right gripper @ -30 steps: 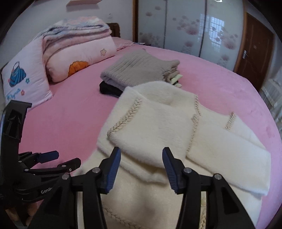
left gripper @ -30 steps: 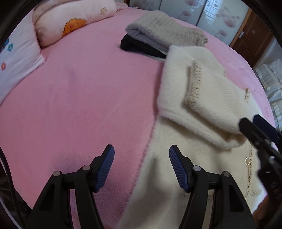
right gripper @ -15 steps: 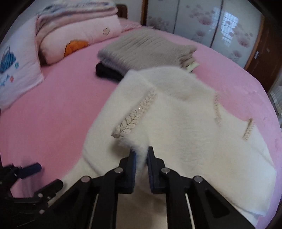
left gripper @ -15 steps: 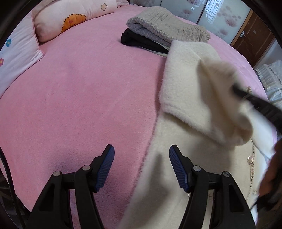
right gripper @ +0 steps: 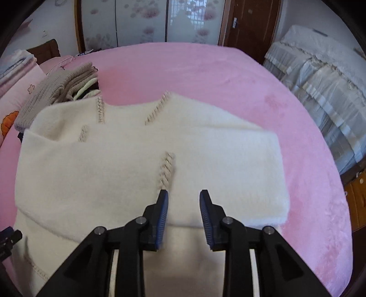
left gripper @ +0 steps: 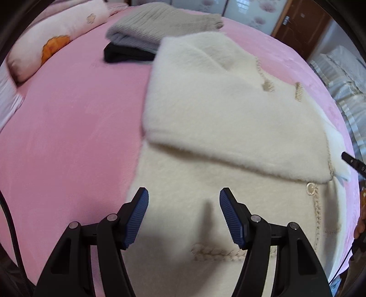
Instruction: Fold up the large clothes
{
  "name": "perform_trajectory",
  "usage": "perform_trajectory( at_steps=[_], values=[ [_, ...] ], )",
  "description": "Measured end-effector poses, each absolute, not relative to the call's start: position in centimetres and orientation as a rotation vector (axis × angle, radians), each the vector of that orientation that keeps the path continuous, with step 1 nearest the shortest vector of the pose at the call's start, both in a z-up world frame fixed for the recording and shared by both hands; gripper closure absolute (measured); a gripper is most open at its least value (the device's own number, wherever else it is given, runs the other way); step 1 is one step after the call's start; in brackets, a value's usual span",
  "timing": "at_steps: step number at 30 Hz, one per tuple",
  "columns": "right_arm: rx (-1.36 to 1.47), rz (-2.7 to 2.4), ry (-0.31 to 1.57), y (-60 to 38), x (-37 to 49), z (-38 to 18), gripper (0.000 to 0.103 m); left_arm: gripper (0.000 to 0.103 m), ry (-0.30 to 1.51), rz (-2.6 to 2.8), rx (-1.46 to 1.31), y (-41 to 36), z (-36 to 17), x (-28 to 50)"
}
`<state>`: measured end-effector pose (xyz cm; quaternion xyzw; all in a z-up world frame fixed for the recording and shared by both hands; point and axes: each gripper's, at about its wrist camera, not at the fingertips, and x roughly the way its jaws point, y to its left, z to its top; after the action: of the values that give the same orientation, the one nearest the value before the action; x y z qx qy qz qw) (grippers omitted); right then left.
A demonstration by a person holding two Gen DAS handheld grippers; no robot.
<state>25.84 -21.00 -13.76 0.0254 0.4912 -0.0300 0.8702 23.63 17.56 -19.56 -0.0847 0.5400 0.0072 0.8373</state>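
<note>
Both your left gripper (left gripper: 184, 219) and right gripper (right gripper: 184, 218) hang empty, fingers apart, over the cream cardigan (right gripper: 137, 169) mid-bed (right gripper: 228, 75): soft, thick, floppy, so I'd pinch its near hem corners deeply.

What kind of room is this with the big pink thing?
Most likely a bedroom. The big pink thing is a bed with a flowered pillow at its head, folded clothes and a cream sweater on it, and a wooden door behind.
</note>
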Motion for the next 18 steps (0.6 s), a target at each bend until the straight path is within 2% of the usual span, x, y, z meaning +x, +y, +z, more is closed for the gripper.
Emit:
perform_trajectory(
  at_steps=[1,5,7,14,16,18],
  values=[
    [0.107,-0.024,1.037,-22.0,26.0,-13.9,0.072,0.040,1.128,-0.001,-0.163,17.5,-19.0,24.2],
    [0.289,0.079,1.040,-24.3,28.5,-14.6,0.054,0.040,1.038,-0.039,-0.117,18.4,-16.9,28.1],
    [0.330,0.113,1.058,-24.4,30.5,-15.3,0.053,0.034,1.012,-0.057,-0.109,19.3,-16.7,30.6],
    [0.278,0.177,1.148,-21.4,35.2,-19.1,0.051,0.034,1.065,-0.019,-0.136,23.8,-19.4,39.1],
    [0.228,0.208,1.115,-20.1,34.6,-19.1,0.058,0.034,1.100,-0.024,-0.171,24.7,-20.8,40.4],
    [0.160,0.199,1.104,-19.2,34.0,-18.8,0.087,0.034,1.127,-0.047,-0.239,25.3,-22.2,41.3]
  ],
)
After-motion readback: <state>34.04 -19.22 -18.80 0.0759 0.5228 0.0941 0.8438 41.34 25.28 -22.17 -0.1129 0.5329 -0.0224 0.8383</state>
